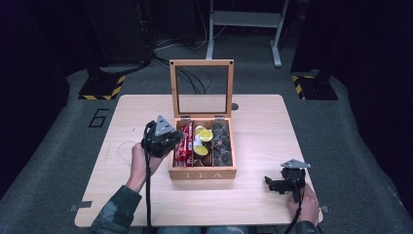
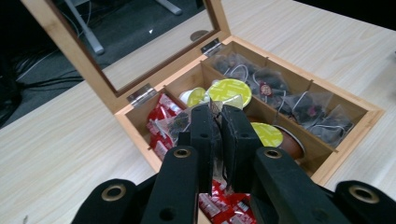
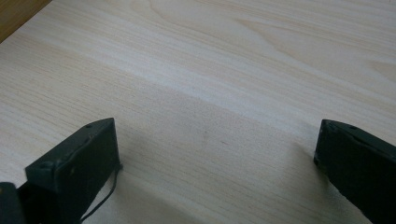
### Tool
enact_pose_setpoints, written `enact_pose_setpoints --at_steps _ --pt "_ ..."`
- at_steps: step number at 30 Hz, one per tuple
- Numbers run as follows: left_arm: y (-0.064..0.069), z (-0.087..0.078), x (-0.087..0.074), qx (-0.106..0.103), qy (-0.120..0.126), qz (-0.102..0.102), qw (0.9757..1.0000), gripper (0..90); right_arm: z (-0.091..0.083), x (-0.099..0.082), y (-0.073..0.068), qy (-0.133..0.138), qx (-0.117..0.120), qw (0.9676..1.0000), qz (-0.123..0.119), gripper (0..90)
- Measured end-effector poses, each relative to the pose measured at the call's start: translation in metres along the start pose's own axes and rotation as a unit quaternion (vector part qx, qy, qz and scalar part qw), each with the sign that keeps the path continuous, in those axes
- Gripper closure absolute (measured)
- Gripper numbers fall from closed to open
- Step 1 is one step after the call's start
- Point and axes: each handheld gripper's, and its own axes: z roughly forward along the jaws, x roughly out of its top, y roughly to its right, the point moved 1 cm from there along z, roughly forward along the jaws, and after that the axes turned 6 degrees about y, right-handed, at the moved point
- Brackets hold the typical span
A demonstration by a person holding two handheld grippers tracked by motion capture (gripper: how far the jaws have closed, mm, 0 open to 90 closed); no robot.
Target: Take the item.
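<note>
A wooden tea box (image 1: 202, 173) (image 2: 359, 130) stands mid-table with its glass-paned lid (image 1: 201, 87) upright. Its left compartment holds red packets (image 1: 183, 144) (image 2: 161, 112). In the middle lie yellow-lidded capsules (image 1: 204, 135) (image 2: 229, 89), and on the right clear sachets of dark tea (image 1: 221, 141) (image 2: 299, 100). My left gripper (image 1: 176, 139) (image 2: 217, 112) hovers over the left compartment, shut on a clear tea sachet (image 2: 180, 122) whose crinkled edge sticks out above the jaws. My right gripper (image 1: 272, 184) (image 3: 215, 135) rests open low over bare table at the front right, nothing between its jaws.
The pale wooden table (image 1: 263, 126) (image 3: 224, 70) has free room on both sides of the box. Beyond the far edge are cables (image 1: 195, 73), a white stand (image 1: 243, 22) and hazard-striped bases (image 1: 100, 90) on the grey floor.
</note>
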Motion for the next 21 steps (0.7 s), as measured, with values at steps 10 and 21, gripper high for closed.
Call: enact_pose_setpoints --at_steps 10,21 --pt "-0.014 -0.013 0.000 0.024 0.012 -0.007 0.9996 83.1 0.000 0.000 0.000 0.000 0.000 1.0000 0.000 0.0" --pt "-0.033 -0.029 -0.010 0.044 0.012 -0.016 0.9988 83.1 0.000 0.000 0.000 0.000 0.000 1.0000 0.000 0.0"
